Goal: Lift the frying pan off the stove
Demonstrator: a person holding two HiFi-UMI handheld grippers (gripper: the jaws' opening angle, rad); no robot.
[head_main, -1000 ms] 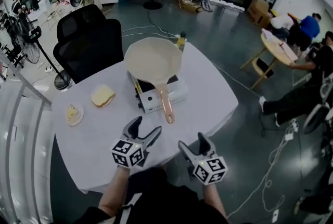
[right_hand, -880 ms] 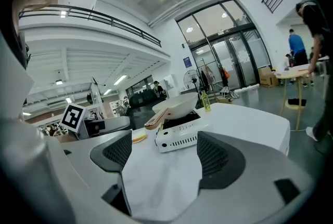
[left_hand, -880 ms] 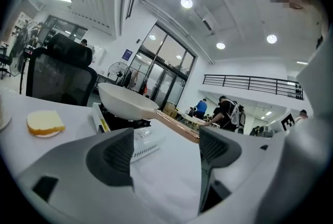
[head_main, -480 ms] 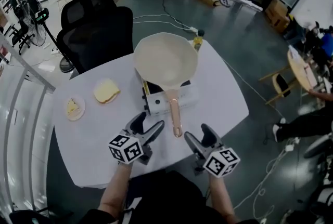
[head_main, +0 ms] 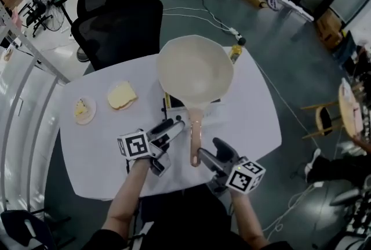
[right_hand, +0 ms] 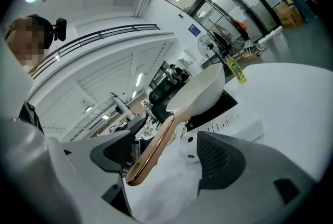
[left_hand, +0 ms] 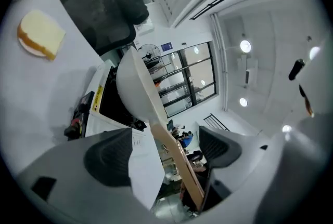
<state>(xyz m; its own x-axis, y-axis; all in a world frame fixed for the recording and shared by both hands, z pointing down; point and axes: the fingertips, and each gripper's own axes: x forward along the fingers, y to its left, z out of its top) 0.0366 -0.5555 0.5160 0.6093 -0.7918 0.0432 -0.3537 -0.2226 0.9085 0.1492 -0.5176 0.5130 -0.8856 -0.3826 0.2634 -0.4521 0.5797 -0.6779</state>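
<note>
In the head view the frying pan (head_main: 196, 69) sits on the stove (head_main: 174, 111) at the middle of the table (head_main: 255, 115), its handle (head_main: 195, 141) pointing back at the person. The left gripper (head_main: 170, 143) is just left of the handle and the right gripper (head_main: 208, 149) is near the handle's end, so the two could knock each other if both close on that short stretch. A bottle (head_main: 236, 51) stands just beside the pan's far rim, and a swing during the lift could tip it. In the left gripper view the jaws are spread wide, with the handle (left_hand: 174, 160) running slantwise through the gap and neither pad on it. Closing at that angle would likely catch it crooked and let the pan (left_hand: 132, 88) roll. In the right gripper view the fingers are likewise released, and the glossy copper handle (right_hand: 151, 158) lies between the pads (right_hand: 221, 158) near its tip. I judge a grip that far out risks the bowl drooping or the smooth metal sliding, and a skewed pull could drag the light stove (right_hand: 229, 119) along.
</note>
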